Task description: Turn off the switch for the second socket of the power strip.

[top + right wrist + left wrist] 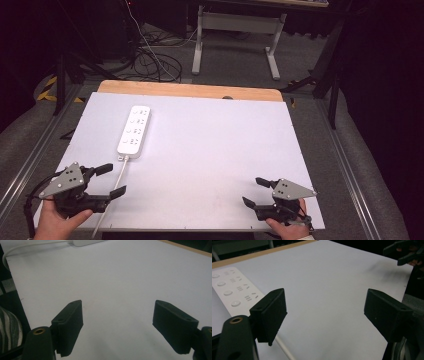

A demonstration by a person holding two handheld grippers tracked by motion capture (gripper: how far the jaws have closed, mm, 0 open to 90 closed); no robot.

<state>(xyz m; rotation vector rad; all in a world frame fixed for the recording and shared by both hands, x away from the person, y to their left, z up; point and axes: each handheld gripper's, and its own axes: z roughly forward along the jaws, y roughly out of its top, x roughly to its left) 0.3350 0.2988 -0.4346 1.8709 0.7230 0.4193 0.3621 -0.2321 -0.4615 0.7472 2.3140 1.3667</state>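
- White worktop (210, 150) with a wooden far edge.
- White power strip (134, 129) lying flat at the far left, cord (112, 195) running back to the near edge.
- Left gripper (111, 180) at the near left corner, held in a hand (55, 222), fingers (270, 315) spread wide, gripping nothing, one on each side of the cord.
- Right gripper (255, 192) at the near right corner, fingers (70, 325) spread wide too, over bare worktop, well apart from the strip.

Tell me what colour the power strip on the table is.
White, like its cable; the power strip shows best in the high view, lying on the table's left half.
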